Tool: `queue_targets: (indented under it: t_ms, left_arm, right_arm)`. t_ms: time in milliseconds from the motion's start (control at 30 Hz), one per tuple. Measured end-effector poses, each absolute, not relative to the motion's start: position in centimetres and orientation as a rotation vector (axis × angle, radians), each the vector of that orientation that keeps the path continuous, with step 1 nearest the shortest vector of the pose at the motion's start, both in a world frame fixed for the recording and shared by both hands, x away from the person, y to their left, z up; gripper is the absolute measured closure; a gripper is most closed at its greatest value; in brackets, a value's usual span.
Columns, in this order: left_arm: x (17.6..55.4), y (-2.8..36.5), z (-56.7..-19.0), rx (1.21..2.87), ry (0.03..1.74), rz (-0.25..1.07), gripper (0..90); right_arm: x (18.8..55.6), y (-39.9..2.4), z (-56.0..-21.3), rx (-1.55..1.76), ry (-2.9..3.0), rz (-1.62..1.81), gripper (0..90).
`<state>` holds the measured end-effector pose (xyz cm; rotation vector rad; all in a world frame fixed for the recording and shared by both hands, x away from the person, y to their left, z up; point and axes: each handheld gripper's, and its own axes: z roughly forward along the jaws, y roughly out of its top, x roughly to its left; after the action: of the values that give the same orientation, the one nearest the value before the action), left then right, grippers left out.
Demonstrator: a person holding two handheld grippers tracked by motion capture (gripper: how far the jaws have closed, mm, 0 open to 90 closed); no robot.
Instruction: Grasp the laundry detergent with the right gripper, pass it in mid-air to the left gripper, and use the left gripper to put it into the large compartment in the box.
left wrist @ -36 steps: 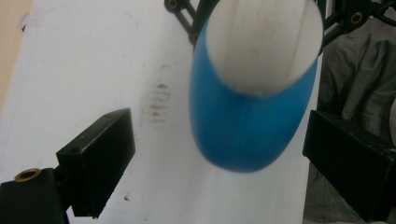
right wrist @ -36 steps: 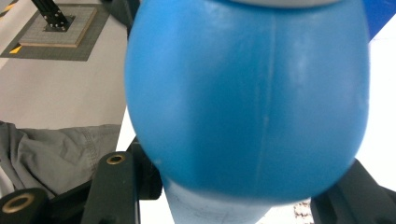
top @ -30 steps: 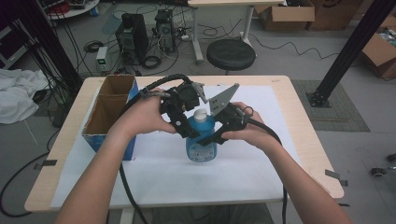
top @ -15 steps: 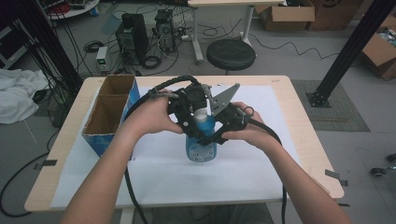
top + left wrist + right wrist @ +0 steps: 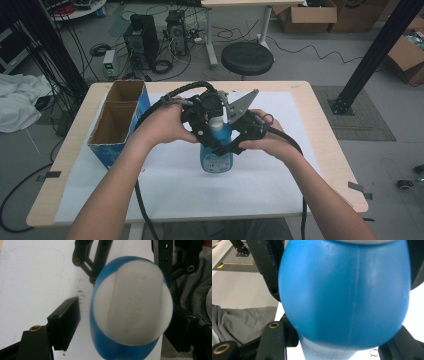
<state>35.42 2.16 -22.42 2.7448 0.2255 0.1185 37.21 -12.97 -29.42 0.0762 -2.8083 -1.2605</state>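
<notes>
While the blue cardboard box [image 5: 116,131] sits open-topped at the left edge of the table [image 5: 310,100], with two compartments visible from above, both hands meet at the middle of the white sheet [image 5: 175,185] that covers the tabletop. From the left, the left hand [image 5: 162,125] brings the left gripper [image 5: 210,117] to the top of a blue bottle [image 5: 216,150] with a white cap, which stands upright on the sheet just right of the box. In the left gripper view, the white cap [image 5: 132,302] sits between the two black jaws: the left jaw stands apart from the bottle with white sheet showing between them, while the right jaw lies close against its side, so the jaws are spread and not pressing. To the right, the right hand [image 5: 265,142] holds the right gripper [image 5: 235,145] against the bottle's upper body. In the right gripper view, the blue body [image 5: 344,295] bulges between the jaws, near enough to blur; whether they clamp it I cannot tell. Black cables [image 5: 142,210] trail from both grippers toward the near edge of the table.
</notes>
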Motion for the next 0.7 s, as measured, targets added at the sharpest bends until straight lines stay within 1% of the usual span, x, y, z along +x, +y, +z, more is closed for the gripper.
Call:
queue_targets:
  t_ms: [267,700]
  left_arm:
    - [35.39,2.18,-22.43,2.742,0.227,0.110,29.0]
    - [35.29,2.19,-22.51,2.753,0.211,0.095,34.3]
  right_arm:
    - [37.25,-12.91,-29.48,0.079,-2.804,-1.260,45.7]
    - [37.28,-12.92,-29.50,0.082,-2.806,-1.256,45.7]
